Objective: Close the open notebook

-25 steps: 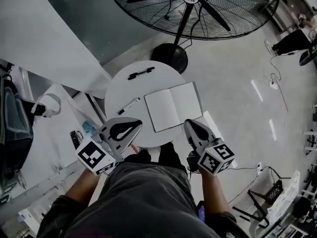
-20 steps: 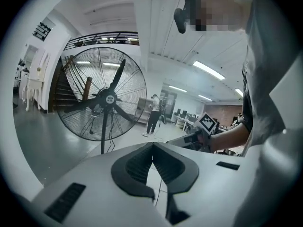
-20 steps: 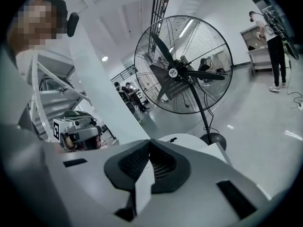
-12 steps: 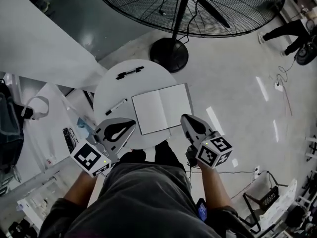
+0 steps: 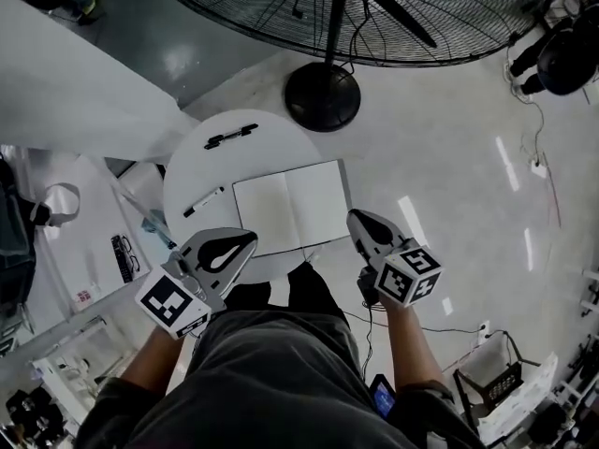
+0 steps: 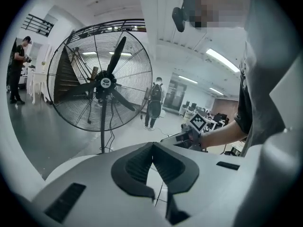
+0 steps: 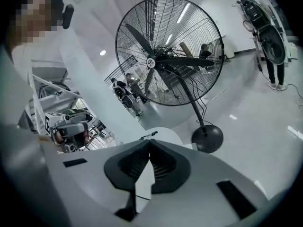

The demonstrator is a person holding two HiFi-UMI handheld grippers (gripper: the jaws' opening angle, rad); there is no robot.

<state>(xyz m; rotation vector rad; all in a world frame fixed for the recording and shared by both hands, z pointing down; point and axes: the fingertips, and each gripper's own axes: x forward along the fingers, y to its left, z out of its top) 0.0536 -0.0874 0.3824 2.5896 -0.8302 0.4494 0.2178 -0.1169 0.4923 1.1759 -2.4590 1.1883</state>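
Note:
The open notebook (image 5: 290, 204) lies flat with blank white pages up on the round white table (image 5: 192, 171), toward its near right side. My left gripper (image 5: 251, 238) hovers at the table's near edge, just short of the notebook's left page, jaws shut and empty. My right gripper (image 5: 354, 216) is off the notebook's near right corner, beside the table's rim, also shut and empty. In the left gripper view the left gripper (image 6: 152, 144) shows its tips meeting. In the right gripper view the right gripper (image 7: 149, 141) points over the table (image 7: 163, 132).
A black pen (image 5: 229, 137) lies at the table's far side and a white marker (image 5: 203, 201) left of the notebook. A large floor fan with a round black base (image 5: 322, 96) stands just beyond. A white desk with headphones (image 5: 54, 204) is at the left.
Both grippers have moved forward and lower toward the table's near edge. The table and notebook have slid left in the head view. The notebook stays open and both grippers stay shut.

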